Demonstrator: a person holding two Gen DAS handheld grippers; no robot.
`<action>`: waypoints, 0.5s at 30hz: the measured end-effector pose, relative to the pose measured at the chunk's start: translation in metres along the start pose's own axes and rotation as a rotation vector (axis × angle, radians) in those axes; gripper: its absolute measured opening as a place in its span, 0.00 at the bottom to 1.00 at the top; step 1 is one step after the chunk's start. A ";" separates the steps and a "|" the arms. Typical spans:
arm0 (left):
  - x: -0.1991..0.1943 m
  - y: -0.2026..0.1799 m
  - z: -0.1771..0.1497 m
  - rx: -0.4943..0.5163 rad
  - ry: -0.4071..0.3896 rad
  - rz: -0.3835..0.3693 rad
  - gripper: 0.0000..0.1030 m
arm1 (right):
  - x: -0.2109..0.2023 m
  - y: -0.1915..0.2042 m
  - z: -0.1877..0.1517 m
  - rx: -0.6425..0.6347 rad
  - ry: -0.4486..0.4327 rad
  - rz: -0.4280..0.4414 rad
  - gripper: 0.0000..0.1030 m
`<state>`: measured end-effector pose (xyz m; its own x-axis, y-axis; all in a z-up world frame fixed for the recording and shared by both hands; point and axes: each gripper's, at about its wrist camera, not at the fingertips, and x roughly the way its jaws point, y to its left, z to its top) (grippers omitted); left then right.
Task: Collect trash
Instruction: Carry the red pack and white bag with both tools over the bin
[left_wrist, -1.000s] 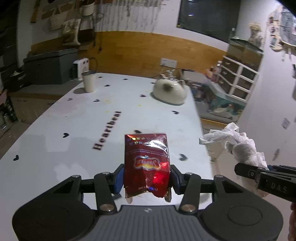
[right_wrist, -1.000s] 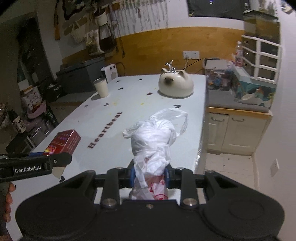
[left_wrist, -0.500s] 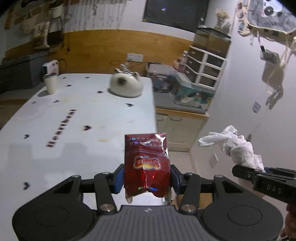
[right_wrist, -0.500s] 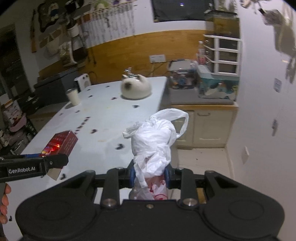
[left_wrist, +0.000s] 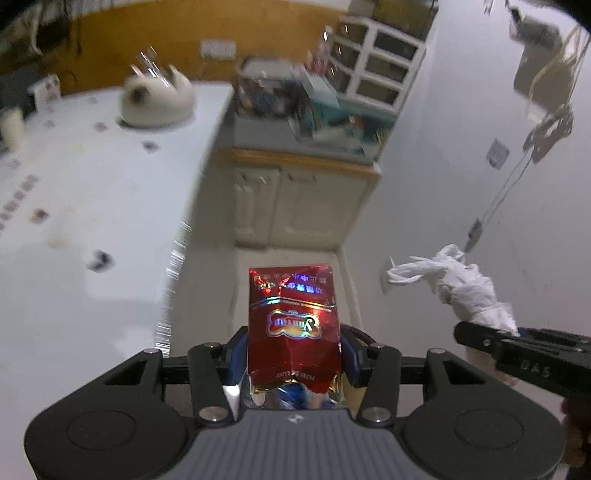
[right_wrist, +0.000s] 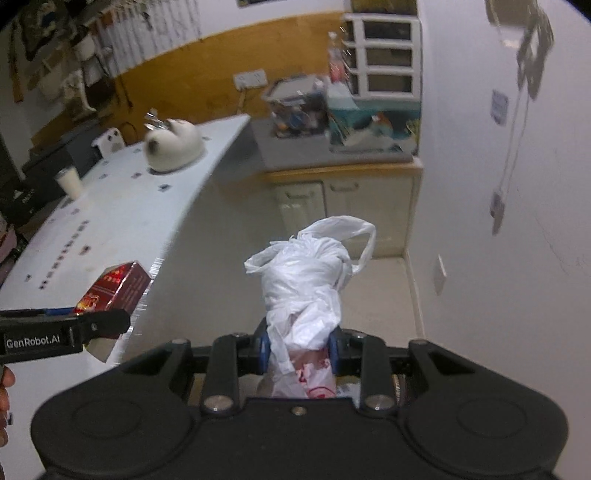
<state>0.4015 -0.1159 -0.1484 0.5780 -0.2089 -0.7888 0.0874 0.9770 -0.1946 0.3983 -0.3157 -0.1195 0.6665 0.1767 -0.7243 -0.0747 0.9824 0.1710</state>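
Gripping a crumpled red foil packet (left_wrist: 293, 326), the left gripper (left_wrist: 293, 354) had its 2 blue-padded fingers (left_wrist: 236, 350) pressed against the packet's sides. The packet stood upright between them, printed face toward the camera, its torn lower end showing gold foil near the gripper body. It was held in the air past the edge of the white table (left_wrist: 92, 206), above the pale floor in front of a cream cabinet (left_wrist: 295, 206).

The right gripper (right_wrist: 299, 350) was clamped in the same way on a bunched white plastic bag (right_wrist: 306, 280). Its 2 fingers (right_wrist: 264, 349) squeezed the bag's lower part, where red print showed through the plastic, and the bag's looped handle rose free at the top. This bag also hung in the air over the floor, off the table's side and near the white wall (right_wrist: 517, 258).

Both grippers appeared side by side in each other's view: the right wrist view showed the red packet at lower left in the left gripper's black finger, with part of a hand (right_wrist: 5, 402) at the frame edge, and the left wrist view showed the white bag at right.

On the table, well apart from both held items, sat a cream cat-shaped pot (right_wrist: 173, 146) and a pale cup (right_wrist: 69, 181). The cabinet top (right_wrist: 332, 155) was crowded with blurred boxes, with white shelving (right_wrist: 384, 62) behind them.
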 end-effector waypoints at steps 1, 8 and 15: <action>0.014 -0.006 0.000 -0.005 0.024 -0.006 0.49 | 0.007 -0.008 0.000 0.007 0.015 0.000 0.29; 0.093 -0.024 -0.007 -0.026 0.170 0.005 0.49 | 0.084 -0.060 -0.019 0.068 0.189 -0.003 0.30; 0.151 -0.015 -0.018 -0.043 0.276 0.029 0.49 | 0.169 -0.069 -0.053 0.048 0.360 0.051 0.30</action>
<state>0.4727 -0.1629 -0.2753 0.3367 -0.1902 -0.9222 0.0361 0.9813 -0.1892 0.4770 -0.3506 -0.2890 0.3586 0.2437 -0.9011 -0.0610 0.9694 0.2379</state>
